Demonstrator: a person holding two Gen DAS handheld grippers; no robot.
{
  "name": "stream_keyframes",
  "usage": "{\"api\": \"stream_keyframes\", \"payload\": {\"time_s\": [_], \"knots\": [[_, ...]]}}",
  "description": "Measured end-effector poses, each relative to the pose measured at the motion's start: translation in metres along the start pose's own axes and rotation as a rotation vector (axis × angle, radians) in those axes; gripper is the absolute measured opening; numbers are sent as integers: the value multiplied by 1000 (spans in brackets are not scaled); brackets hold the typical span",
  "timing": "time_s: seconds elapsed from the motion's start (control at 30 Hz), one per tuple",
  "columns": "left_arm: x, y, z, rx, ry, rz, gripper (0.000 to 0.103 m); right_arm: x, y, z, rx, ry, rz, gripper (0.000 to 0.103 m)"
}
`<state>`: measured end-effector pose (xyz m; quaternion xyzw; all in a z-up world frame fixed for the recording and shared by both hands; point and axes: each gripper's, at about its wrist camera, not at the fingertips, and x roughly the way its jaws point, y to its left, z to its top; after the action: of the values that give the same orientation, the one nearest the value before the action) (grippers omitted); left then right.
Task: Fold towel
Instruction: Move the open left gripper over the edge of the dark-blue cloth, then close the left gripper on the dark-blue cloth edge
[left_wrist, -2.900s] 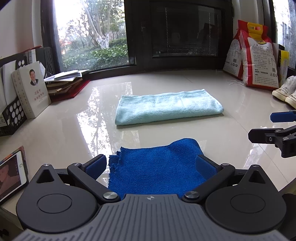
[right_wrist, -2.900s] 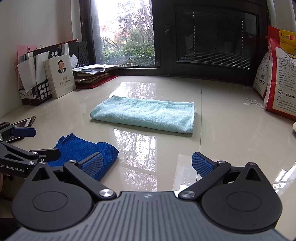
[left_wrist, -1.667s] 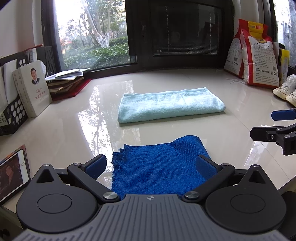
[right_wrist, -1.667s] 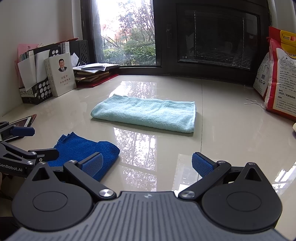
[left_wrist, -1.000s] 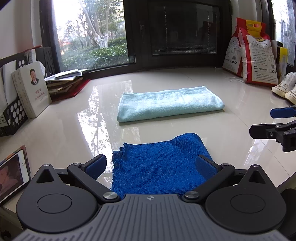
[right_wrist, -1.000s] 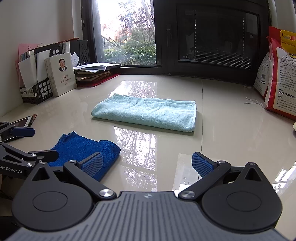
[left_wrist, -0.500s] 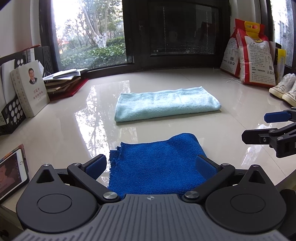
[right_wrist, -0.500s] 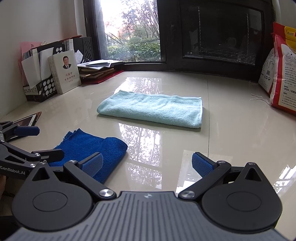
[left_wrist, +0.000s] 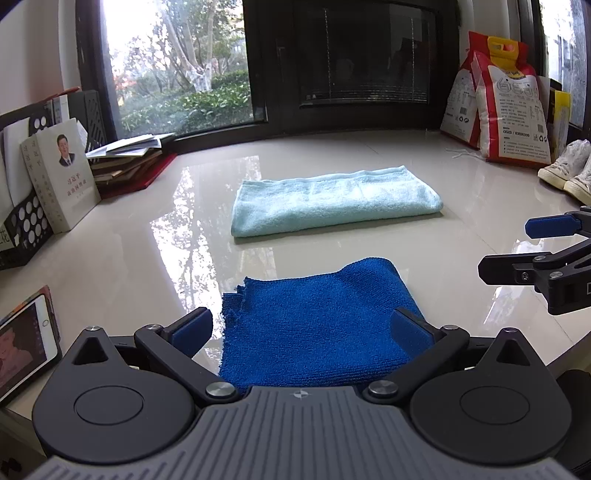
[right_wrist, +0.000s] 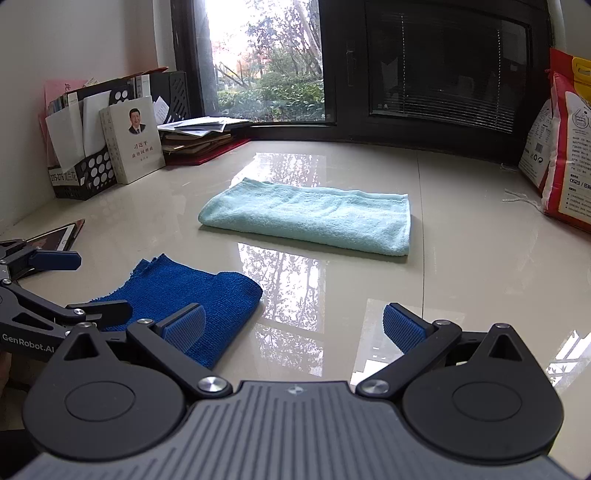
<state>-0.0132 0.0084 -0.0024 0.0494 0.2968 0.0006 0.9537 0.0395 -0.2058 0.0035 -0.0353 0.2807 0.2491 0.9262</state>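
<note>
A folded dark blue towel (left_wrist: 314, 325) lies on the glossy table near the front edge; it also shows in the right wrist view (right_wrist: 192, 295). A folded light blue towel (left_wrist: 332, 199) lies farther back in the middle, also in the right wrist view (right_wrist: 314, 218). My left gripper (left_wrist: 302, 330) is open, its fingers spread to either side of the blue towel's near part, holding nothing. My right gripper (right_wrist: 293, 328) is open and empty, just right of the blue towel. Each gripper shows at the edge of the other's view.
A book (left_wrist: 61, 177), a black file holder (right_wrist: 88, 173) and a stack of papers (left_wrist: 129, 162) stand at the back left. A phone (left_wrist: 22, 347) lies at the front left. Rice bags (left_wrist: 509, 118) and white shoes (left_wrist: 569, 173) are at the right.
Both grippers have shifted slightly. The right wrist view has moved a little closer to the blue towel. Both stay open; the towels lie as before.
</note>
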Motion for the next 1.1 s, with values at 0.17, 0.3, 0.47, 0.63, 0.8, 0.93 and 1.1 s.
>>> {"api": "stream_keyframes", "payload": {"time_s": [0.17, 0.3, 0.47, 0.63, 0.8, 0.93, 1.1], "knots": [[-2, 5, -3, 4, -11, 3, 103, 3, 7, 1, -27, 0, 8, 103], [-1, 11, -5, 23, -5, -7, 103, 8, 11, 3, -30, 3, 21, 103], [0, 30, -7, 3, -2, -79, 102, 12, 18, 5, -43, 5, 24, 103], [9, 56, -6, -55, 30, -95, 79, 15, 23, 4, -39, 15, 13, 103], [19, 74, -4, -67, 48, -122, 51, 17, 26, 3, -35, 21, -1, 103], [27, 83, -1, -63, 58, -150, 27, 19, 28, 3, -34, 29, -12, 103], [38, 92, 4, -47, 56, -159, 16, 22, 29, 3, -32, 35, -21, 103]]}}
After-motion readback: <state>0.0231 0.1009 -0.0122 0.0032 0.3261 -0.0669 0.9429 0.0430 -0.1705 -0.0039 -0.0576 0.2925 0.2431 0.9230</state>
